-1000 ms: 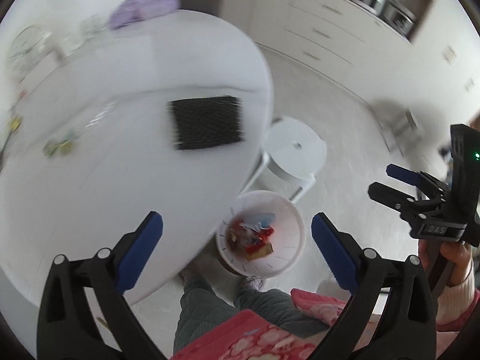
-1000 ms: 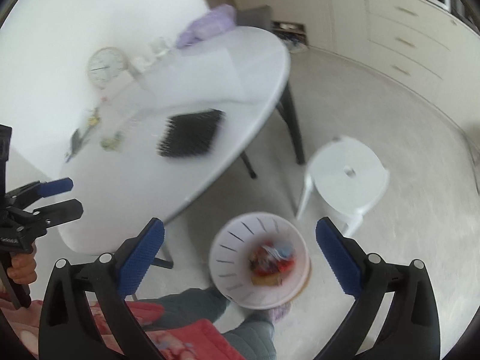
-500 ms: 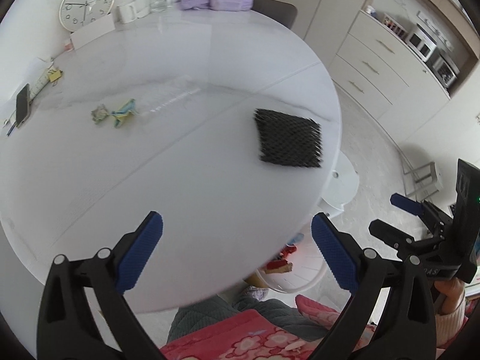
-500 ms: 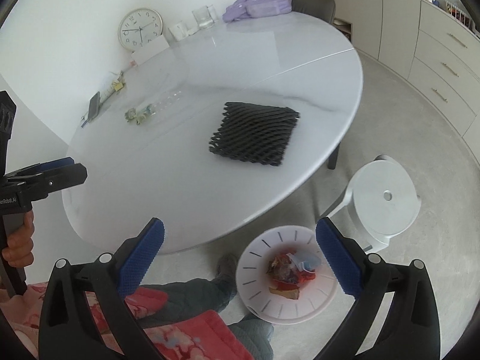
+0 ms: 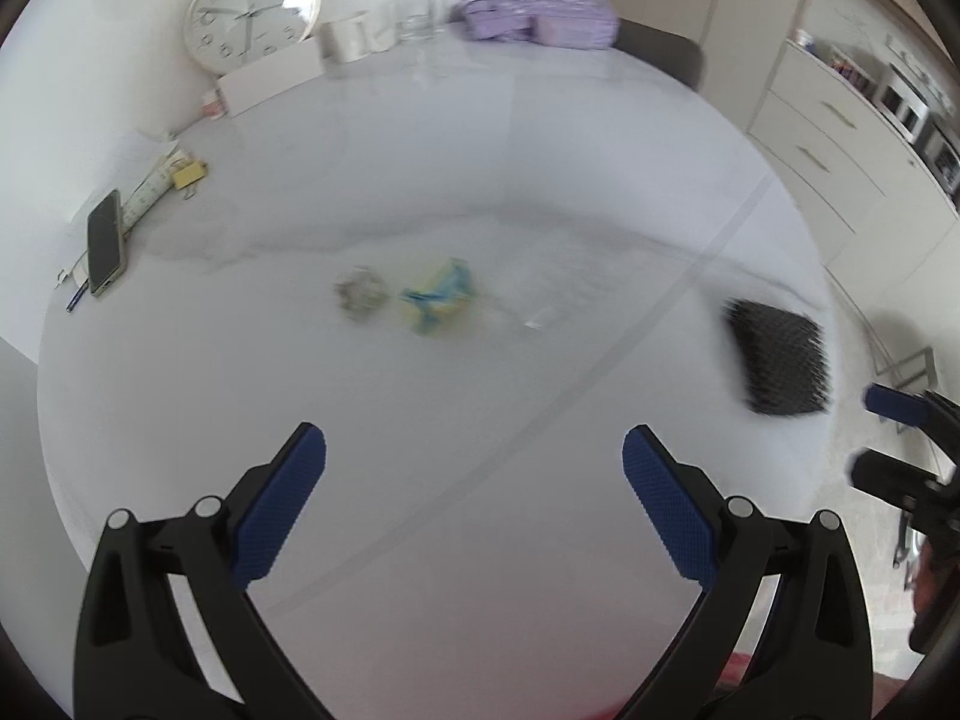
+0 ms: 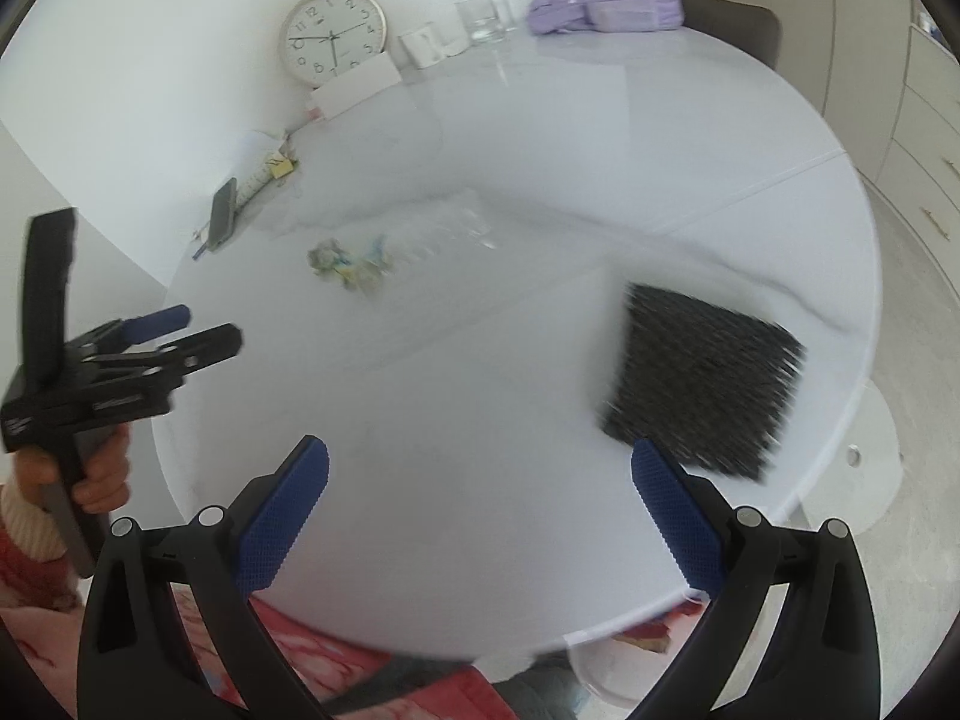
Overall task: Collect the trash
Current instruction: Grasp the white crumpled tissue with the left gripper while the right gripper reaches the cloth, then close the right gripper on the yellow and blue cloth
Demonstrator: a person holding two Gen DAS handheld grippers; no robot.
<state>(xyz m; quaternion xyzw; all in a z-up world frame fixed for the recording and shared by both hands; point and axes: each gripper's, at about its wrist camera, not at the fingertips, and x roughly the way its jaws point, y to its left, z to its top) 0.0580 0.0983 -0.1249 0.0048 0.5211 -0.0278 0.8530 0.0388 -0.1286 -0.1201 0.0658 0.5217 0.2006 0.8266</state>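
On the round white table [image 5: 456,540] lie a crumpled greyish wrapper [image 5: 360,295], a yellow and blue wrapper [image 5: 438,294] and a clear plastic piece [image 5: 540,300] in the middle, and a black foam net [image 5: 777,360] at the right edge. The same wrappers [image 6: 348,261] and the net [image 6: 702,384] show in the right wrist view. My left gripper [image 5: 474,504] is open and empty above the near table, short of the wrappers. My right gripper [image 6: 480,516] is open and empty, near the net. The white trash bin [image 6: 591,669] peeks out under the table edge.
At the table's far side stand a wall clock [image 5: 252,12], a white mug [image 5: 351,42], a glass [image 5: 417,15] and a purple bag [image 5: 540,15]. A phone [image 5: 105,243] and papers lie at the left. A white stool [image 6: 873,456] and cabinets [image 5: 840,138] are at the right.
Both grippers have risen from over the trash bin and floor to above the table and moved forward towards the trash. Both stay open and empty.
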